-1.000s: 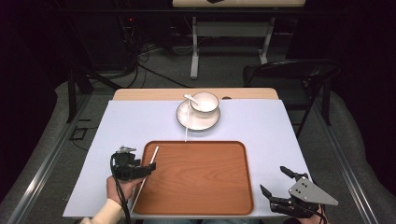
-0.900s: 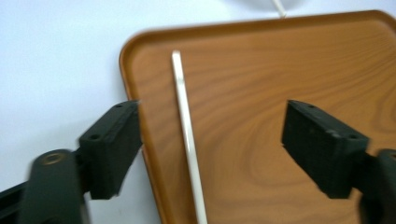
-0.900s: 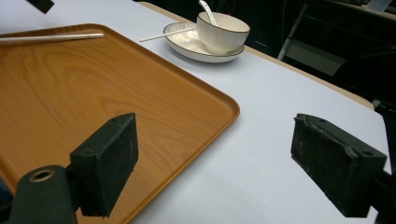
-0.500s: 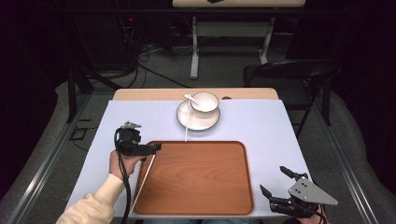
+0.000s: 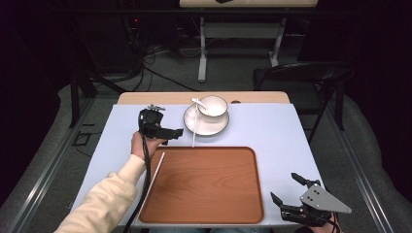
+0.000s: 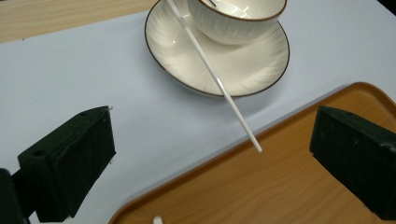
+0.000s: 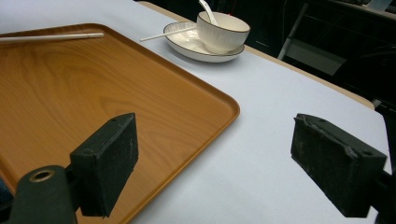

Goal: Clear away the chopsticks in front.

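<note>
Left gripper [image 5: 171,132]: released, empty, just left of saucer [image 5: 206,127]. Chopstick [image 6: 212,74]: leaning on saucer rim beside bowl [image 5: 213,108], tip over tray [image 5: 204,194] edge. Right gripper [image 5: 291,194]: released, at worktop's [image 5: 277,131] near-right corner.

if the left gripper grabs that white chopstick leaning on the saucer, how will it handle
The chopstick looks thin, straight and glossy, so probably stiff, light and slippery between the pads. It leans on the saucer rim, so a nudge may roll or slide it off. The left gripper is open, wide enough.

Lab-like studio; dark walls, floor cables [image 5: 160,73], metal rails [image 5: 359,165].
</note>
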Demonstrator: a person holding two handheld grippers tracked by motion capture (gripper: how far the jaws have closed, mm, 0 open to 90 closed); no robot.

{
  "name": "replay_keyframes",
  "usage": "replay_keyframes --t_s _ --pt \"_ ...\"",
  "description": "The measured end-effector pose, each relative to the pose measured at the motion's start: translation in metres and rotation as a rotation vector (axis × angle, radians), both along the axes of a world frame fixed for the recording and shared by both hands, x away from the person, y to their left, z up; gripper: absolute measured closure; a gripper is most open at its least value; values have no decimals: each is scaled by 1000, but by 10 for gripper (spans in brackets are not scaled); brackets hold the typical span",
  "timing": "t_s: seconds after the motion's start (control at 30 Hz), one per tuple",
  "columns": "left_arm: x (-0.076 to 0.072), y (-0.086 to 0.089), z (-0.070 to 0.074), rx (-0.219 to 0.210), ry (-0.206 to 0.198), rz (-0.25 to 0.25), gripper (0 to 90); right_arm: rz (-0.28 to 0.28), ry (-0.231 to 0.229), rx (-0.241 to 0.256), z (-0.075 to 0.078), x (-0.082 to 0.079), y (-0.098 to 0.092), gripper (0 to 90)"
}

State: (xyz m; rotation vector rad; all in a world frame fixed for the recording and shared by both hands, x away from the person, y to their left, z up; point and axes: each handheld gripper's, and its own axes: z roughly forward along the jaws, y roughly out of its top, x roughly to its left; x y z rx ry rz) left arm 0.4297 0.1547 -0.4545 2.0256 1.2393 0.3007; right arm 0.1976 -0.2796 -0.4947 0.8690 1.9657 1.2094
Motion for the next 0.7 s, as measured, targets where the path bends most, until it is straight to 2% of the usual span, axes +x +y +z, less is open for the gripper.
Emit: replay_keyframes --t_s 0.2,0.27,0.33,0.4,0.57,0.7 --pt "24 -16 -2 4 12 0 0 1 0 0 0 0 0 143" --pt "31 -19 -2 -9 21 3 0 -1 1 1 0 0 0 143" --pt "37 -23 -3 4 23 -3 0 1 0 0 0 0 0 143" --pt "40 -25 -3 2 23 -1 2 0 1 1 0 0 0 143" --pt "57 -36 -8 5 35 3 4 1 2 2 0 0 0 143" --pt "68 -43 -14 16 46 9 36 1 2 2 0 0 0 143"
